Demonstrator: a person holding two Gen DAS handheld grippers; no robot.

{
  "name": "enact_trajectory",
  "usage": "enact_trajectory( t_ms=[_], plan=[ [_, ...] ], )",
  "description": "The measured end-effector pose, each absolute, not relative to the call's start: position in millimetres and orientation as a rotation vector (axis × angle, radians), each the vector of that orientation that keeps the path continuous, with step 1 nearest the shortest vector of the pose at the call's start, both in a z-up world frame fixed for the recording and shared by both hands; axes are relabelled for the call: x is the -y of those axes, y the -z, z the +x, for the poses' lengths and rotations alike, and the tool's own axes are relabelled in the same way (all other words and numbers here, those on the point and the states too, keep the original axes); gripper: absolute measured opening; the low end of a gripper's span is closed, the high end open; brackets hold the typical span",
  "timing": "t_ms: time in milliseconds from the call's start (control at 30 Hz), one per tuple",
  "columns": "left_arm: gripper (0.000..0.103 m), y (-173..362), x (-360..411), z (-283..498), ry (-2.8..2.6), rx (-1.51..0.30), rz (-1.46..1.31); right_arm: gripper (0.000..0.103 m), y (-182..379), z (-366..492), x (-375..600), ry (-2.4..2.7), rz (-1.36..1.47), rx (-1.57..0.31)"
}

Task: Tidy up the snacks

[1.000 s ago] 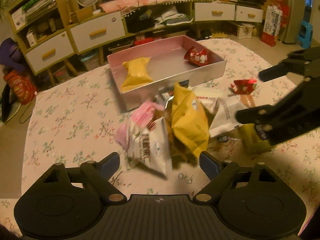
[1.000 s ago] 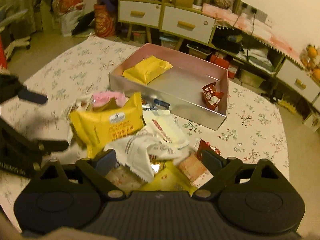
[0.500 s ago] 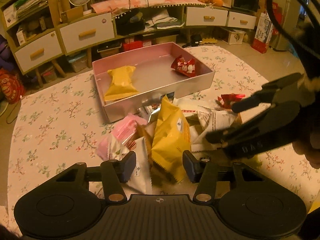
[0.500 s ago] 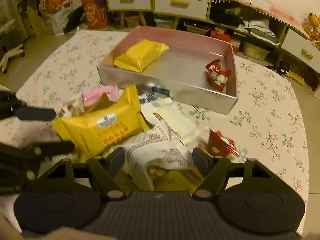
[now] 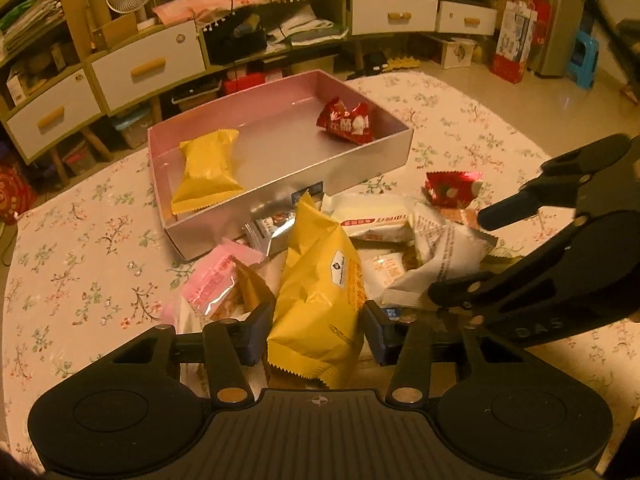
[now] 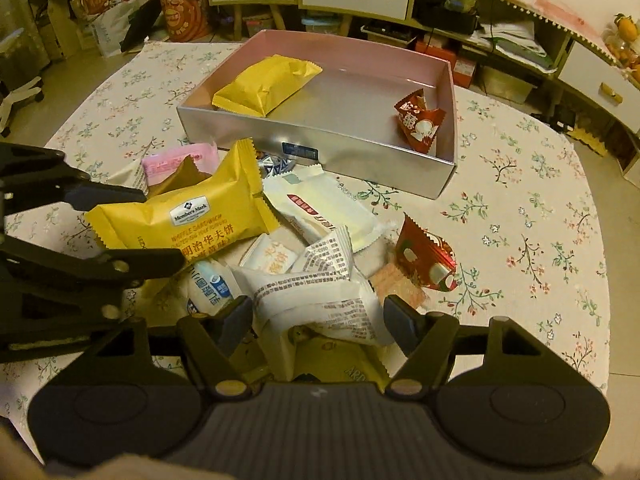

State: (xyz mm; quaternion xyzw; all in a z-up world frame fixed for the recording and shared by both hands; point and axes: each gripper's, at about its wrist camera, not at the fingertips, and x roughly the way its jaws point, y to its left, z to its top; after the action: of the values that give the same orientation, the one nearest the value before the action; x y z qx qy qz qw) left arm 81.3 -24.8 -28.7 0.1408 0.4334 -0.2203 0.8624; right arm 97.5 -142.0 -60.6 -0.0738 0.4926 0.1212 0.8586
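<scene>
A pile of snack packets lies on the floral tablecloth in front of a pink box (image 5: 280, 188) (image 6: 316, 142). The box holds a yellow packet (image 5: 206, 170) (image 6: 266, 84) and a red packet (image 5: 346, 122) (image 6: 418, 122). My left gripper (image 5: 318, 328) (image 6: 132, 226) has its fingers on both sides of a big yellow packet (image 5: 320, 296) (image 6: 184, 216), touching it. My right gripper (image 6: 318, 322) (image 5: 476, 252) has its fingers around a white printed packet (image 6: 320, 300) (image 5: 444, 252); a small gap shows at its right side.
A second red packet (image 5: 452, 190) (image 6: 426, 258) lies to the right of the pile. A pink packet (image 5: 216, 280) (image 6: 176, 162) and white packets (image 6: 320, 210) are in the pile. Drawers and shelves stand beyond the table's far edge.
Both grippers have moved down into the pile and narrowed: the left around the big yellow packet, the right around the white printed packet.
</scene>
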Motion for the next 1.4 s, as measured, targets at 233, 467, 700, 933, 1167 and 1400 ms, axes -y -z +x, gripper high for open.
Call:
enact_trajectory(
  t_ms=[233, 467, 700, 933, 1167, 1400],
  plan=[
    [0.040, 36.0, 28.6, 85.5, 0.466, -0.937, 0.279, 0.069, 63.1, 97.1, 148.6, -0.255, -0.139, -1.047],
    [0.030, 34.2, 31.9, 73.5, 0.481, -0.937, 0.304, 0.067, 65.3, 91.5, 155.0, -0.260, -0.164, -1.061],
    [0.029, 34.4, 25.6, 53.4, 0.512, -0.952, 0.314, 0.066, 68.0, 83.8, 163.2, -0.289, -0.212, -1.075],
    [0.027, 39.2, 13.2, 35.0, 0.555, -0.996, 0.295, 0.066, 72.8, 69.3, 167.7, -0.342, -0.319, -1.080],
    [0.023, 45.4, 2.7, 25.0, 0.599, -1.067, 0.258, 0.071, 65.0, 63.0, 185.6, -0.328, -0.286, -1.085],
    [0.042, 32.3, -0.6, 24.9, 0.603, -0.980, 0.230, 0.072, 53.6, 65.1, 188.8, -0.351, -0.162, -1.051]
  ],
)
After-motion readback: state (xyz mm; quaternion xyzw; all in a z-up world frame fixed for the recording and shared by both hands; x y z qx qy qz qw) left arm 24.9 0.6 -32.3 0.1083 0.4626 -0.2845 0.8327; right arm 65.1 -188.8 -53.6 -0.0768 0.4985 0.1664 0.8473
